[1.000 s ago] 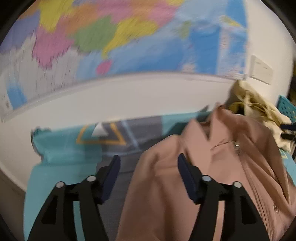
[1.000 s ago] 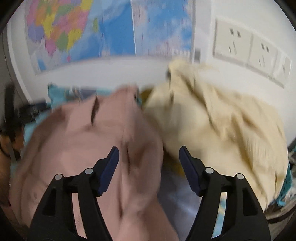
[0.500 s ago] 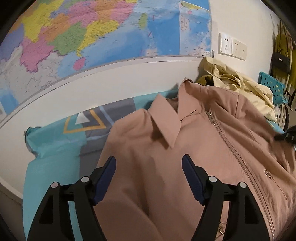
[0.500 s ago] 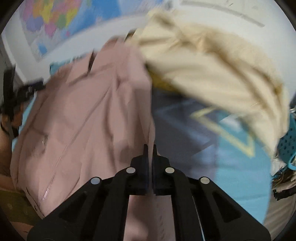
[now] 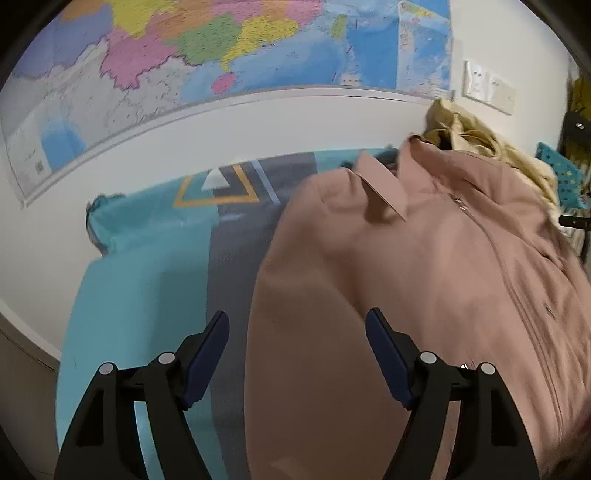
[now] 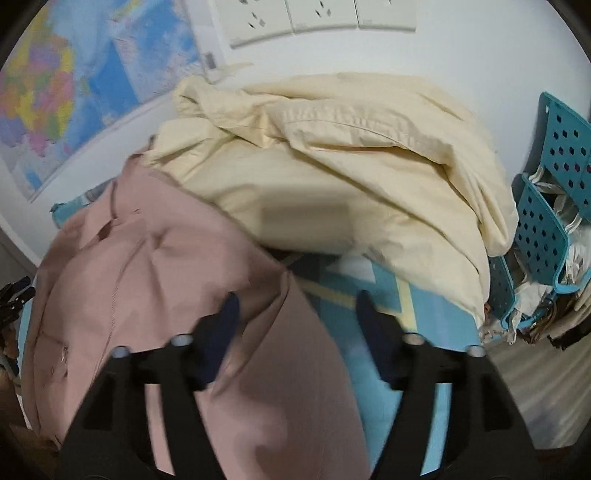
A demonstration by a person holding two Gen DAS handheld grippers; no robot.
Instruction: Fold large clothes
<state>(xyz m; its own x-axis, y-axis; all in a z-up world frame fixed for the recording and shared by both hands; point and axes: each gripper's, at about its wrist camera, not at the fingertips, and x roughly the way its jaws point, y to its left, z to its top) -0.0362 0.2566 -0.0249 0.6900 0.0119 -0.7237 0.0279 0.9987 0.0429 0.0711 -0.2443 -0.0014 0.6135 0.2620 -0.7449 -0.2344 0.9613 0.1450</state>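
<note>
Both tongs are gaping wide and gripping nothing as I am holding them over the pink jacket (image 5: 424, 280). I am keeping my left tongs (image 5: 297, 332) above the jacket's left shoulder and sleeve edge, one finger hanging over the bedsheet (image 5: 147, 266) and the other over the pink cloth, neither one touching fabric as far as I can tell. The jacket is lying spread out front-up on the teal and grey sheet, its collar (image 5: 384, 192) pointing toward the wall and its zipper (image 5: 506, 266) running down the middle. I am hovering my right tongs (image 6: 295, 306) over the opposite edge of the jacket (image 6: 155, 280), where the pink cloth is ending and the sheet (image 6: 424, 317) with its yellow lines is showing; this view is blurred, so I cannot say whether the fingers are brushing the fabric. Just beyond the jacket, a cream garment (image 6: 351, 158) is sitting in a crumpled heap against the wall, touching the jacket's upper edge. A colourful map (image 5: 221, 55) is hanging on the wall behind, white sockets (image 6: 314, 14) are showing above the heap, and a teal perforated basket (image 6: 554, 206) is standing to the right of the bed.
</note>
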